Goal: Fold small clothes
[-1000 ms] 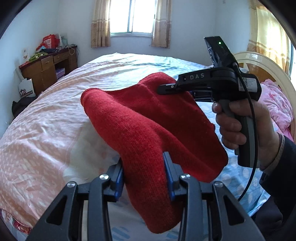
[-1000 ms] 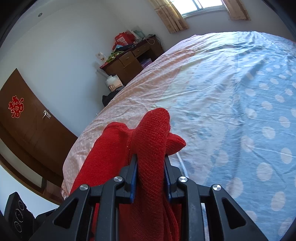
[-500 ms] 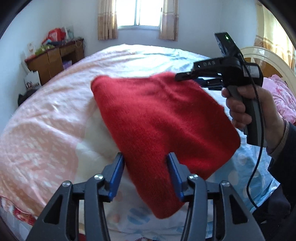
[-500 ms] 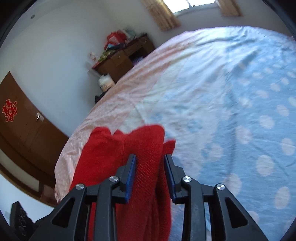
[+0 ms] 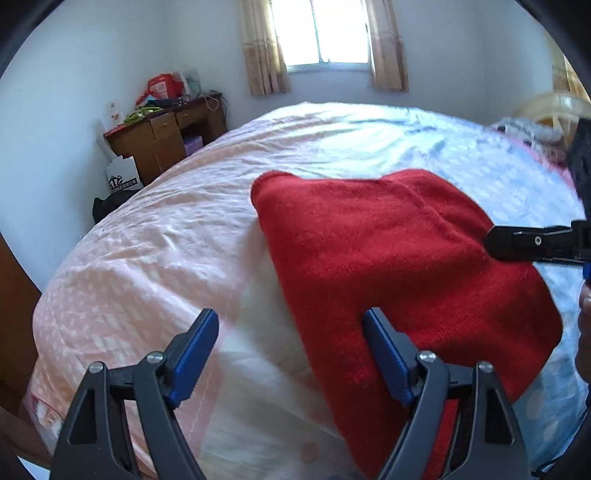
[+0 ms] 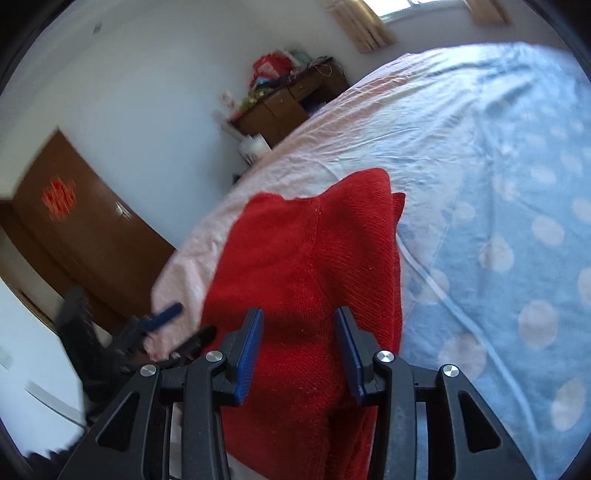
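Okay, red knit garment [image 5: 399, 266] lies on the bed [image 5: 155, 251]. Left claw [image 5: 291, 354] gapes wide, gripping nothing. Right claw [image 6: 299, 347] is spread open over the knit too.

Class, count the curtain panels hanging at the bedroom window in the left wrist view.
2: a beige curtain panel hangs left of the window, and another curtain panel hangs right of it. Nothing hides either.
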{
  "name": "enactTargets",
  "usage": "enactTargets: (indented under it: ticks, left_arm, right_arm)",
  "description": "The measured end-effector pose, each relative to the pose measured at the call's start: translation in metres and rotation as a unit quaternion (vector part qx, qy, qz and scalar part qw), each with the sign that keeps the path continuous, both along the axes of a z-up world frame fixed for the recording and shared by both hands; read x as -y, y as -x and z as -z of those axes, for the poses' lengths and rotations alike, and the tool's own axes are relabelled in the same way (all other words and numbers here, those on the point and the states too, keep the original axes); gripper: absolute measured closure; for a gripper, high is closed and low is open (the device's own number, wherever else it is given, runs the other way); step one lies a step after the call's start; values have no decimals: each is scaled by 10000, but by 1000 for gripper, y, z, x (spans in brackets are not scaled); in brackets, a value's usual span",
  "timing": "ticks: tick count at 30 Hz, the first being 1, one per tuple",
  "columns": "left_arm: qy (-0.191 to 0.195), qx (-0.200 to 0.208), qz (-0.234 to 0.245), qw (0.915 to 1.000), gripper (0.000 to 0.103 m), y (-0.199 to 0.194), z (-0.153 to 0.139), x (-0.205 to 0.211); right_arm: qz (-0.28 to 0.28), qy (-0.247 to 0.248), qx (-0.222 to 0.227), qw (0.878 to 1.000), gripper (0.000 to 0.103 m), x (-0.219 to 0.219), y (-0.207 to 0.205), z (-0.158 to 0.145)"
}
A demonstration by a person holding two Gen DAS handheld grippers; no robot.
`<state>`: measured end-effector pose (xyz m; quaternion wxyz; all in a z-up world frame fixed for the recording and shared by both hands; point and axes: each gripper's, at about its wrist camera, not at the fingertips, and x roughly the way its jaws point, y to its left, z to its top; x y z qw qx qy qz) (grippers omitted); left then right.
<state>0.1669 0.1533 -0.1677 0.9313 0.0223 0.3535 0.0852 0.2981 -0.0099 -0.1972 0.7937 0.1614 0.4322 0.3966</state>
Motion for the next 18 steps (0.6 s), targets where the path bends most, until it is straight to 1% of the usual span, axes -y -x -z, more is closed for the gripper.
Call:
enactTargets:
  ticks: [3, 5, 6, 7, 8, 9, 12, 14, 16, 18]
  left_arm:
    - [-102, -36, 36, 9999, 18, 7, -7, 5]
    - [6, -26, 80, 10000, 18, 15, -15, 5]
    - [102, 6, 133, 9999, 16, 22, -22, 6]
    - [173, 58, 172, 9997, 12, 26, -27, 7]
    - [229, 148, 204, 9994, 7, 30, -33, 9]
    - [253, 284, 224, 9990, 5, 35, -40, 11]
    - [220, 593, 276, 9976, 4, 45, -60, 20]
    - [253, 736, 313, 9965, 4, 50, -69, 24]
    - [273, 848, 318, 9955, 3, 53, -75, 26]
    - [249, 904, 354, 9950, 2, 57, -79, 30]
  right_arm:
    - [134, 125, 35, 9998, 61, 2, 4, -11]
    - [409, 353, 271, 9982, 59, 8, 15, -25]
    - [627, 551, 508, 9952, 52, 11, 27, -37]
    - [834, 755, 759, 9908, 43, 13, 40, -49]
    - [1026, 905, 1015, 9854, 40, 16, 52, -59]
    - [1216, 998, 1314, 9788, 38, 20, 68, -69]
    - [1458, 1147, 1954, 9630, 37, 26, 105, -91]
    - [1588, 1285, 2236, 9530, 37, 28, 121, -98]
    - [1684, 1361, 2464, 9447, 36, 30, 130, -104]
    - [1799, 1366, 2544, 9403, 36, 36, 134, -107]
